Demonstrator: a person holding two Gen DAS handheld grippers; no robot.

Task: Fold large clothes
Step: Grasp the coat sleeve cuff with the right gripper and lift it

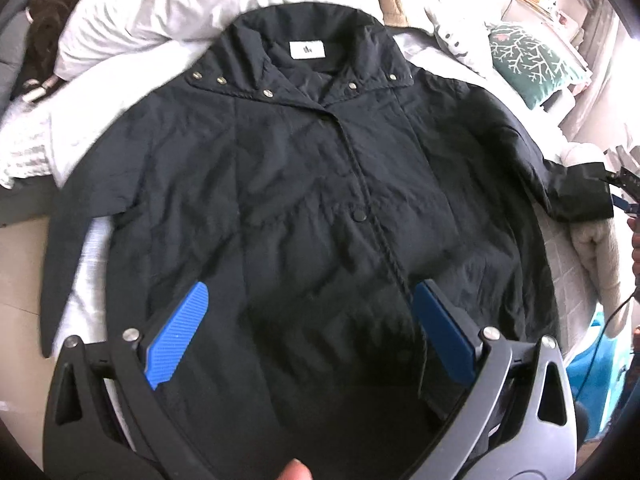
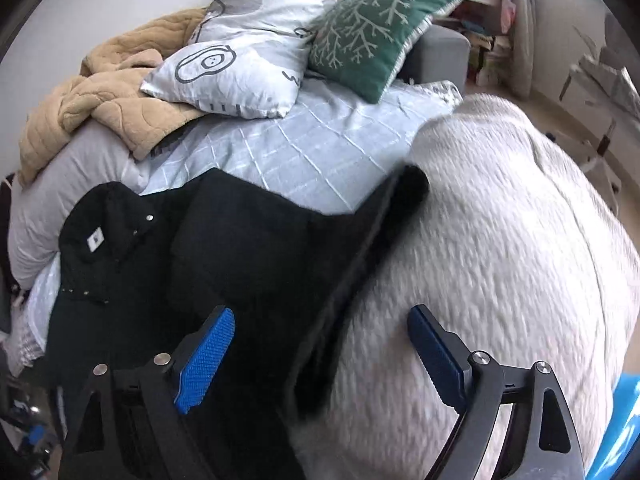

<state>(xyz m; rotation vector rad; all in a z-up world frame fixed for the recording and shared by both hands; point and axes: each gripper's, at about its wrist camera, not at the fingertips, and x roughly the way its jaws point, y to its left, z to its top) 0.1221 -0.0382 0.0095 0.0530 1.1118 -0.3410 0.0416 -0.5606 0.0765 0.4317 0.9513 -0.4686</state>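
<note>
A large black jacket (image 1: 304,184) lies front up and spread on the bed, collar with a white label at the far side. My left gripper (image 1: 308,300) is open above its lower front, blue pads wide apart, holding nothing. The jacket's right sleeve (image 1: 576,196) reaches to the right edge, where my right gripper (image 1: 624,196) shows beside the cuff. In the right wrist view the right gripper (image 2: 320,320) is open, its jaws on either side of the sleeve's cuff (image 2: 360,272), which lies over a white fleece blanket (image 2: 500,280).
White pillows (image 1: 168,4) and a brown plush (image 1: 52,28) lie behind the collar. A patterned pillow (image 2: 248,48), a green cushion (image 2: 368,36) and a tan blanket (image 2: 100,92) sit at the bed's head. The floor (image 1: 20,264) lies left of the bed.
</note>
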